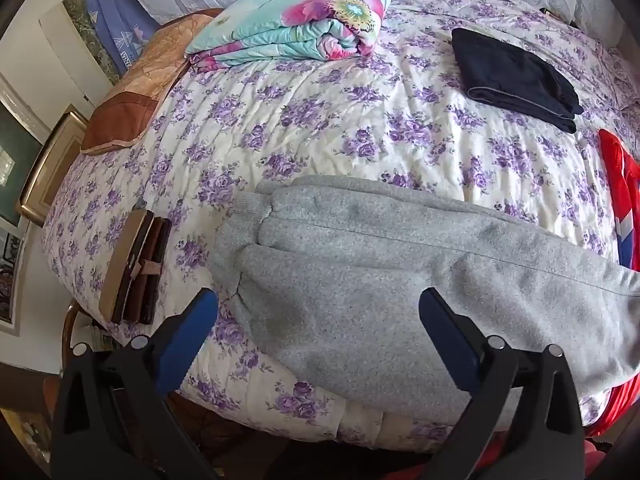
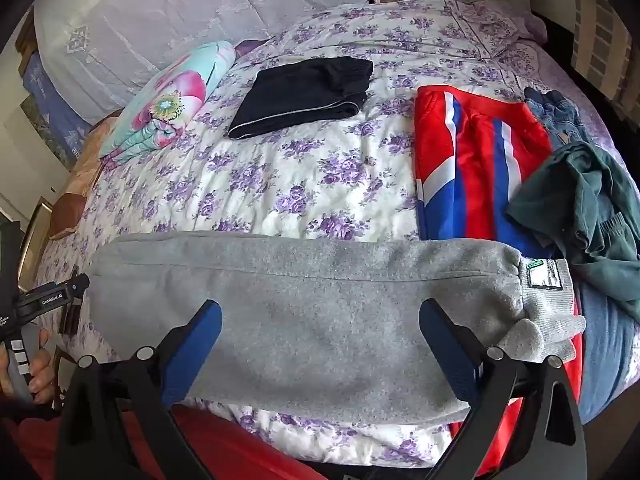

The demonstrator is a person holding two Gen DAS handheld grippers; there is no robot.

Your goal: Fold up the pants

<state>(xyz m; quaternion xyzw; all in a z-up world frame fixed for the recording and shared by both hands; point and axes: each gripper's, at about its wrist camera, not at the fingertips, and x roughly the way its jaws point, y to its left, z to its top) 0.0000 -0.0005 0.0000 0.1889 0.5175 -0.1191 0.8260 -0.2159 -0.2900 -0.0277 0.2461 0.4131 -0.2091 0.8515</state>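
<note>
Both tools (image 1: 318,304) (image 2: 320,314) gape above grey pants (image 2: 304,300).

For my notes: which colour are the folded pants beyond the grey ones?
Black folded pants, clearest in the right wrist view.

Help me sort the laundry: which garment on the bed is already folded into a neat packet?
The black garment, lying alone near the far side of the bed. The grey pants lie stretched out full length, and the red-and-blue pants are still long and partly covered.
</note>
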